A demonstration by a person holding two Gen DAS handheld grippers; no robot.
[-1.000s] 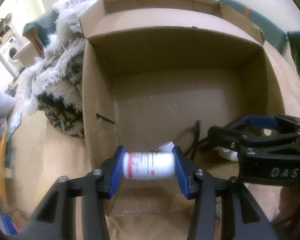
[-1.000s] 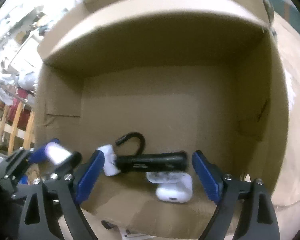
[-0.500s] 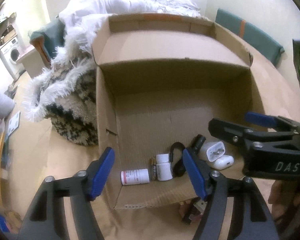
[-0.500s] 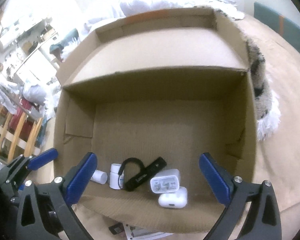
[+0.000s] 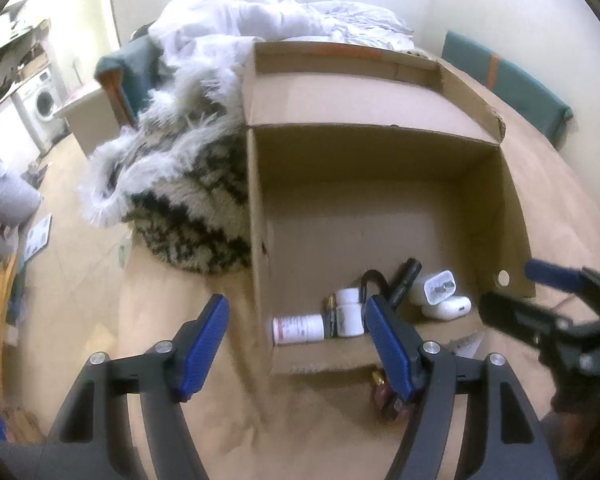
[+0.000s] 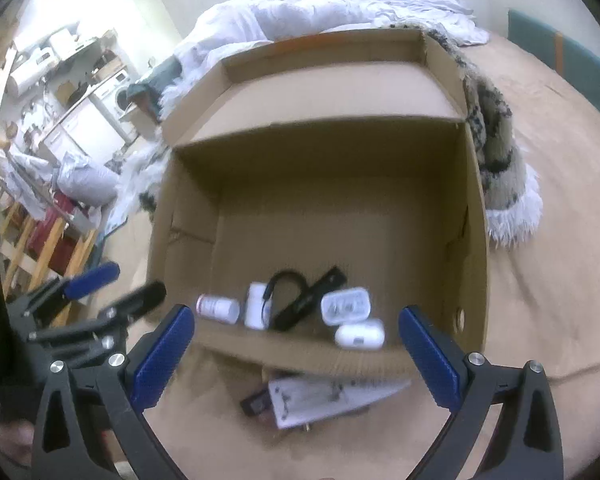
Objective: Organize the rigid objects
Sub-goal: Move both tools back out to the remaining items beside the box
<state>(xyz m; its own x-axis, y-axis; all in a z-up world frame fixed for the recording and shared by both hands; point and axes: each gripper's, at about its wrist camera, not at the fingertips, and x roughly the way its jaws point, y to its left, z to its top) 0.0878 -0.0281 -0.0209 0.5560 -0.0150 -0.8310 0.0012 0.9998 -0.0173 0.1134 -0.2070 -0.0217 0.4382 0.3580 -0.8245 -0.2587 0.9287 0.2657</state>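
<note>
Both hand-held grippers are spread and carry nothing: the left hand-held gripper (image 5: pixel 296 344) no longer pinches the pill bottle (image 5: pixel 298 329), and the right hand-held gripper (image 6: pixel 296 354) has backed off too. One more item is stowed. The bottle now lies on its side in the cardboard box (image 5: pixel 380 208), near-left corner. Beyond it, a battery (image 5: pixel 331 316) is half hidden. Items outside the near wall are blurred.

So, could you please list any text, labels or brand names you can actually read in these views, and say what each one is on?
None can be read.
Lying pill bottle: red-and-white label, print too blurred.
Paper sheet in front of the cardboard box: dark marks, too blurred.
Black flashlight: faint marking, unreadable.
</note>
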